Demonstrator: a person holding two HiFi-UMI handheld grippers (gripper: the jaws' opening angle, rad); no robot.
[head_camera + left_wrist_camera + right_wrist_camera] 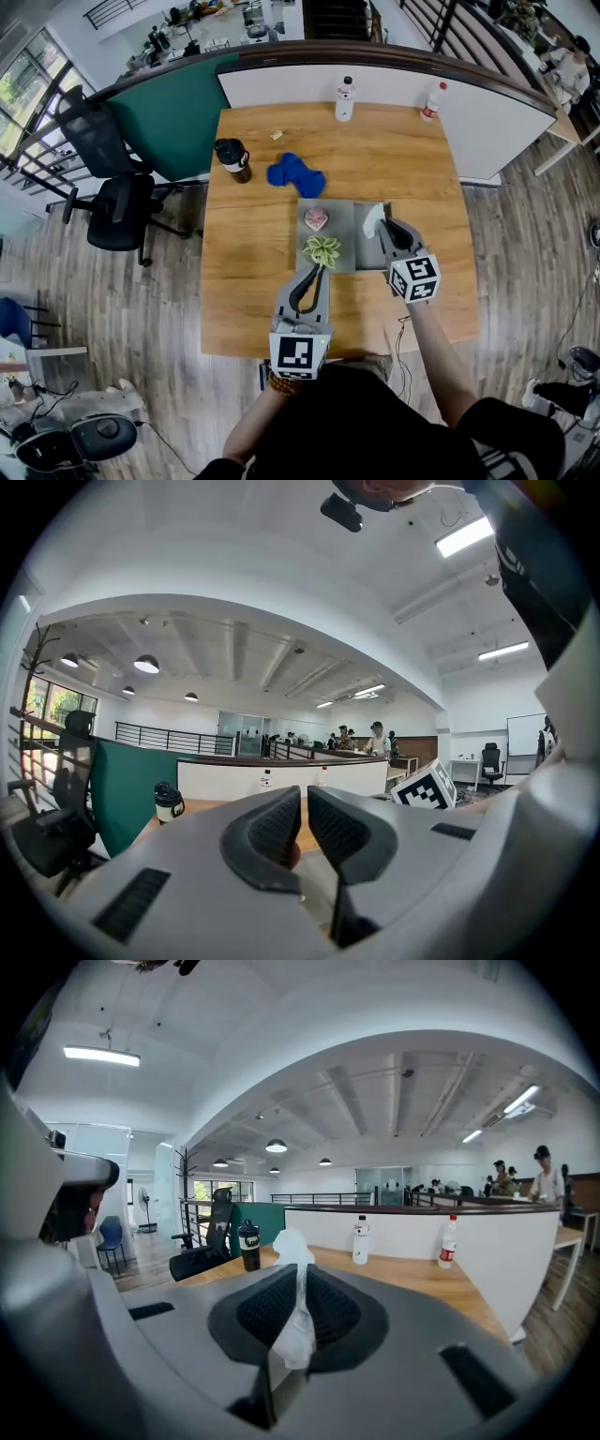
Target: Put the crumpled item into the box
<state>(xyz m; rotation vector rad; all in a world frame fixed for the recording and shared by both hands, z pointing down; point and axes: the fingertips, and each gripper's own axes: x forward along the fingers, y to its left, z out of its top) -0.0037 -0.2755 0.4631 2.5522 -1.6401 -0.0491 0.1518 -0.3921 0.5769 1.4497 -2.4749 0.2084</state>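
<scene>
Indoors — wooden table (246, 281), plank floor (141, 309).

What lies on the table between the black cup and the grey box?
A blue cloth lies between the black cup and the grey box, as the head view shows.

so the box (345, 234) sits mid-table (253, 291), cloth (295, 173) just behind it, mug (232, 159) left of that, one bottle (345, 98) and another bottle (431, 101) along the far edge
</scene>
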